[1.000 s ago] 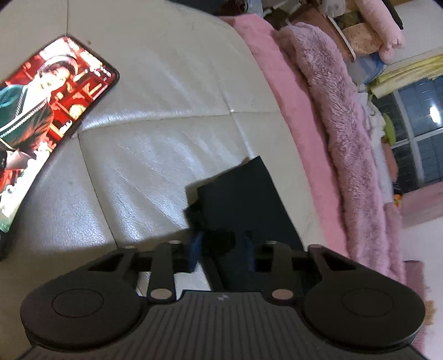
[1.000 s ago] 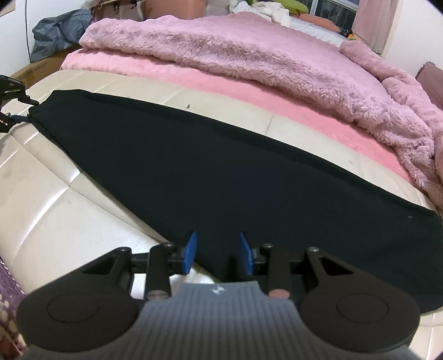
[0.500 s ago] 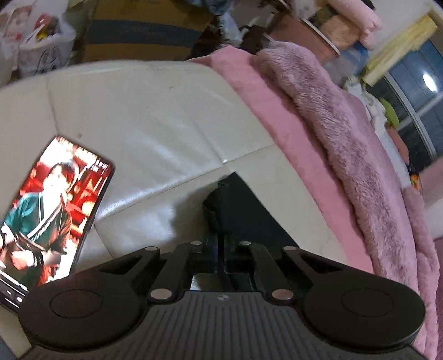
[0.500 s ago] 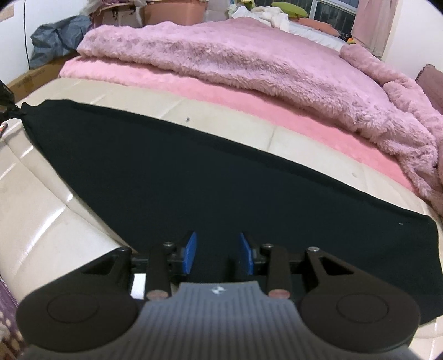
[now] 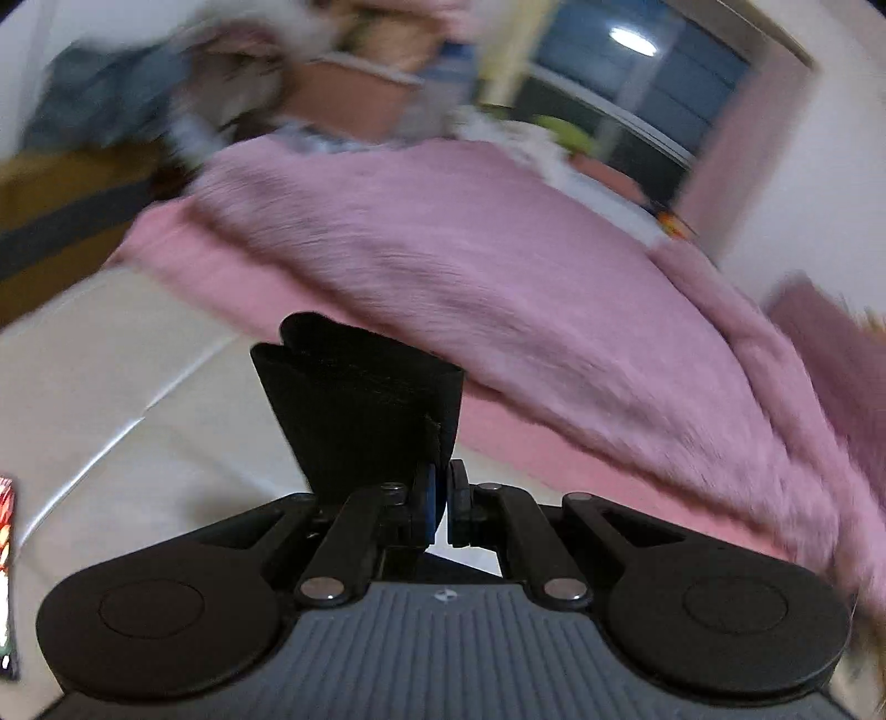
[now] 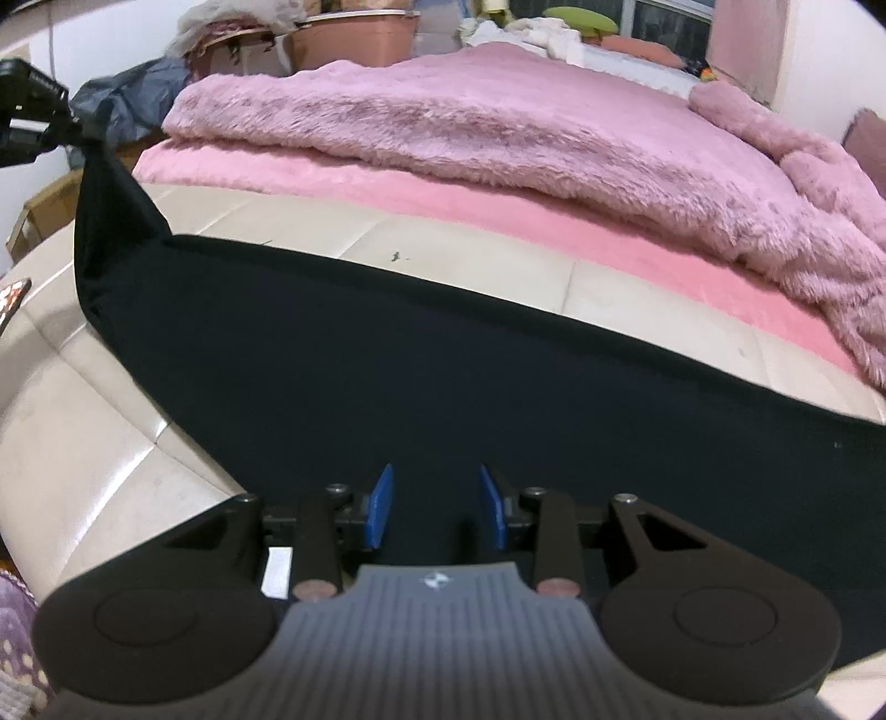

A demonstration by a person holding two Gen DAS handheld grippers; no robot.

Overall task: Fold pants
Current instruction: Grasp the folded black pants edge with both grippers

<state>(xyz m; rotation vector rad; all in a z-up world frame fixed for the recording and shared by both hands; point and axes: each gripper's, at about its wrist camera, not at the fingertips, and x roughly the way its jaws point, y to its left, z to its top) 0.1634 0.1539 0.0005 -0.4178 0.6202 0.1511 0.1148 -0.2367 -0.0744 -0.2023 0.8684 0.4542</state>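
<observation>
The black pants [image 6: 421,376] lie stretched across the cream leather cushion [image 6: 83,465] in the right wrist view. My left gripper [image 5: 441,501] is shut on the pants' hem [image 5: 360,410], which stands up from its jaws. In the right wrist view the left gripper [image 6: 33,111] shows at the far left, holding that end lifted off the cushion. My right gripper [image 6: 437,507] is open, its blue pads [image 6: 382,507] low over the near edge of the pants with fabric between them.
A pink fluffy blanket [image 6: 498,133] on a pink sheet [image 6: 498,210] runs along the far side of the pants. A lit phone [image 6: 11,299] lies on the cushion at the left, also at the left wrist view's edge [image 5: 5,576]. Boxes and clutter [image 6: 343,39] stand behind.
My left gripper closed on the pants' end, then lifted it off the cushion and swung up toward the blanket. The right gripper stayed open over the near edge.
</observation>
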